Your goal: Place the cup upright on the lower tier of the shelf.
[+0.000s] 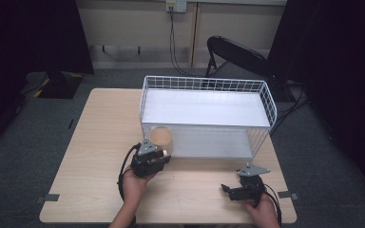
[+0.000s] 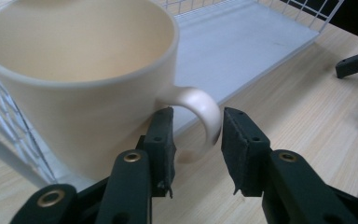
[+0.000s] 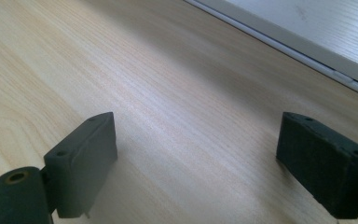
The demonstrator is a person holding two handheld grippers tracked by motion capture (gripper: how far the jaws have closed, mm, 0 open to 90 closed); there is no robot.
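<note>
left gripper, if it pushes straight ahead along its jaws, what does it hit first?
Most likely the cream mug's handle: in the left gripper view it sits between the open jaws of the left gripper, one pad near the mug wall. Behind the mug stands the white wire rack. Whether a pad already touches is unclear.

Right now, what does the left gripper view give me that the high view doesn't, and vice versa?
Left gripper view alone: the left gripper's jaws stand open either side of the mug's handle, a gap showing at the right pad.

High view alone: the whole wire rack with its upper shelf, the chair behind the table, and both hands.

Both: mug at the rack's lower shelf, the table, and the right gripper apart from the mug.
</note>
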